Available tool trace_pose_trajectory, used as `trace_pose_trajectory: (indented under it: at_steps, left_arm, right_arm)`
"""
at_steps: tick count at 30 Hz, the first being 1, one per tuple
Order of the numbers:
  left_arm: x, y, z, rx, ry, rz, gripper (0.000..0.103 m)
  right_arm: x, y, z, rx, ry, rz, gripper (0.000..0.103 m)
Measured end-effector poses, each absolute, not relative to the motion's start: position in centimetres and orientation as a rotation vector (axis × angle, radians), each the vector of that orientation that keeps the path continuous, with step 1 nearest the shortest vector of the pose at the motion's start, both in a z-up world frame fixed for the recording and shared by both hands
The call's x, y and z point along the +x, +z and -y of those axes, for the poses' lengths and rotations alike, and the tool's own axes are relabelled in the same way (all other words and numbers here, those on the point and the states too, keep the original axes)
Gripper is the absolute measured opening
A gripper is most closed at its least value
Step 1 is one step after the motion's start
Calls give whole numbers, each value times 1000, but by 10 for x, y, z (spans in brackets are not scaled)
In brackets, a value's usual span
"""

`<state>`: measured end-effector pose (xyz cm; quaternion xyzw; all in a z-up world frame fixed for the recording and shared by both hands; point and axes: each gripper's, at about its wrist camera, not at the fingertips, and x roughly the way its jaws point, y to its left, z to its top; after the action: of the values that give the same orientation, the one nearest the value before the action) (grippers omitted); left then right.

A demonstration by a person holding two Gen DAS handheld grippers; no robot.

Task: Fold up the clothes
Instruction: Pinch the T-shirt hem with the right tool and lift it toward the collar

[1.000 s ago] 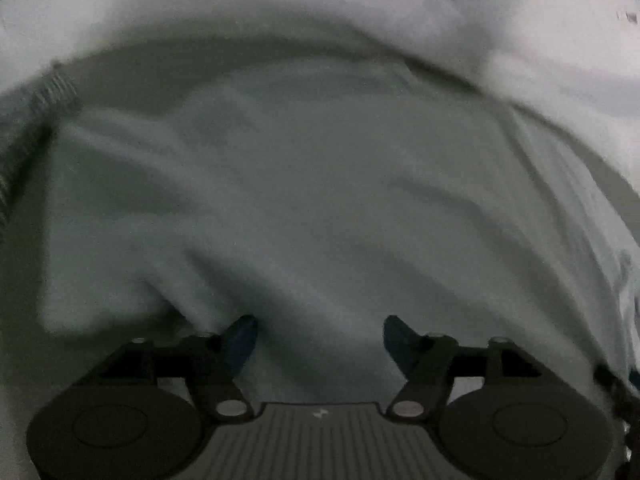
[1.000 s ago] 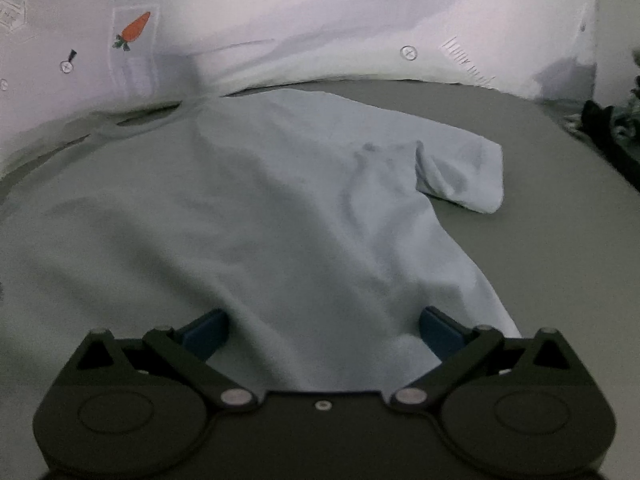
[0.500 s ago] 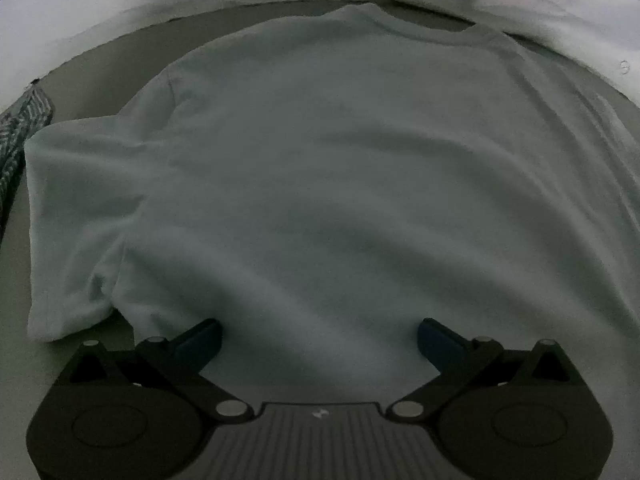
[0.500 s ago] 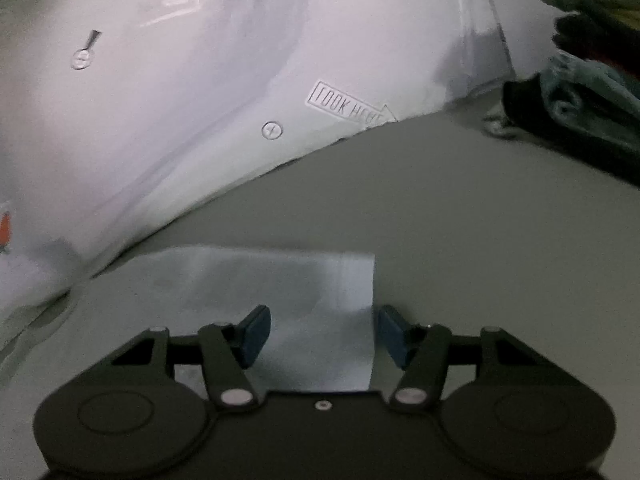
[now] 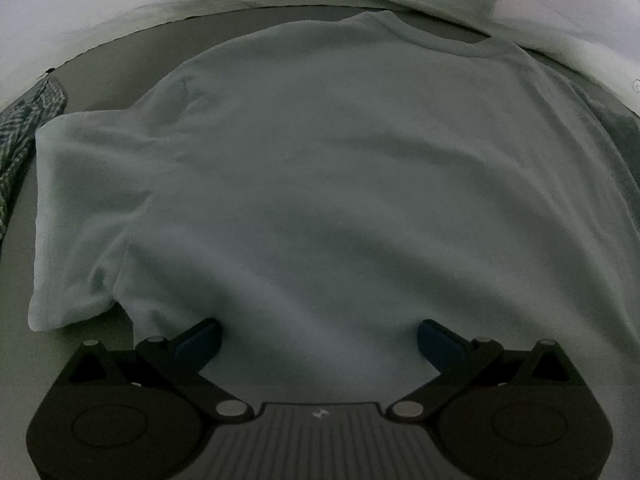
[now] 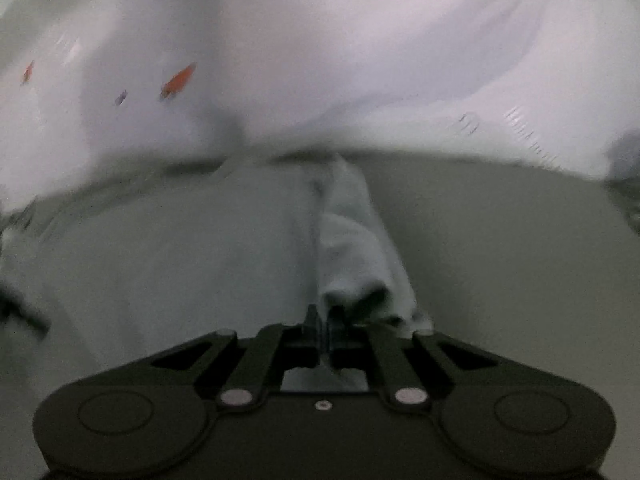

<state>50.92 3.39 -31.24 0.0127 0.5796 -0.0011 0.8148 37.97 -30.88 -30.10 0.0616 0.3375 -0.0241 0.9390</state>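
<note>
Swung off the hem, right gripper closing, pinching t-shirt sleeve; left gripper spread wide over it. Barely started, all folds left.

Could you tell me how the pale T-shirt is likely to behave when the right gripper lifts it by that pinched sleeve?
Probably floppy: the T-shirt lies in soft wrinkles. The sleeve already bunches where the closing right gripper pinches it, so it will likely drape and drag.

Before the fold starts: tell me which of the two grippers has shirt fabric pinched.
The right gripper: its jaws are closing on a bunched sleeve of the pale T-shirt. The left gripper hangs wide open over the shirt, gripping nothing.
</note>
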Motion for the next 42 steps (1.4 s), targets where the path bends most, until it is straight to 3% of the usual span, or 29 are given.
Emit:
trace_pose_trajectory:
  at_steps: [1, 3, 5, 14, 25, 29, 31, 33, 42]
  left_arm:
    - [507, -312, -34, 27, -2, -1234, 103]
    - [503, -312, -34, 28, -2, -1228, 103]
    - [502, -313, -35, 28, -2, -1221, 103]
    - [503, -318, -41, 25, 1, -1204, 103]
    - [502, -317, -42, 26, -1, -1193, 103]
    - [501, -317, -42, 27, -1, -1190, 103]
    - [501, -317, -42, 27, -1, -1190, 103]
    - [501, -317, -42, 27, -1, -1190, 103]
    - [501, -317, -43, 28, -4, -1191, 103]
  right_arm:
    - [375, -304, 305, 141, -51, -708, 12]
    - [364, -303, 304, 180, -80, -705, 26]
    - [355, -298, 306, 211, -109, -685, 30]
    - [354, -268, 322, 238, -137, -564, 31]
    - [379, -293, 318, 408, -138, -645, 32]
    - [384, -301, 318, 434, -149, -670, 42]
    - [386, -302, 316, 422, -131, -685, 37]
    - [388, -300, 315, 389, -90, -700, 6]
    - [439, -247, 411, 73, -252, -608, 6]
